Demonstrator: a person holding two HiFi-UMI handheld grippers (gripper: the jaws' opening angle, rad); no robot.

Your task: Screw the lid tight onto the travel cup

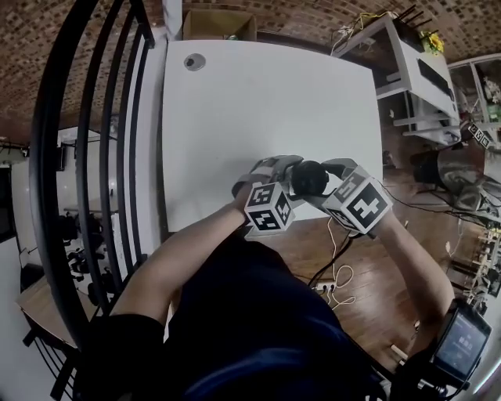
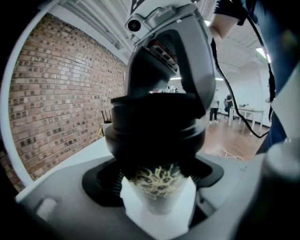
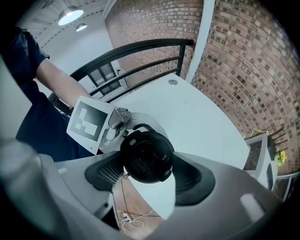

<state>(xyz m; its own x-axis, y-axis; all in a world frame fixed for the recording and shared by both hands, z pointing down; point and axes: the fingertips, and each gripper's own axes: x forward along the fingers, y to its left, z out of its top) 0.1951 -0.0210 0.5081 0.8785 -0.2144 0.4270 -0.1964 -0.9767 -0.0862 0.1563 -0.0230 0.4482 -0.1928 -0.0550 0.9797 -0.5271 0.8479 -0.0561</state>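
The travel cup point(image 2: 158, 185), white with a yellow and black pattern, stands upright between the pads of my left gripper point(image 2: 157, 177), which is shut on its body. Its black lid point(image 2: 154, 136) sits on top. My right gripper point(image 3: 149, 168) comes at it from above, its pads against the sides of the lid point(image 3: 146, 156). In the head view the lid point(image 1: 309, 178) shows between the left gripper point(image 1: 291, 174) and the right gripper point(image 1: 327, 176), over the near edge of the white table point(image 1: 258, 102). The cup body is hidden there.
A black stair railing point(image 1: 86, 157) runs along the table's left side. A cardboard box point(image 1: 219, 23) stands past the far end and a white shelf unit point(image 1: 407, 63) at the right. Cables point(image 1: 337, 274) lie on the wooden floor. A round grommet point(image 1: 194, 61) sits in the tabletop.
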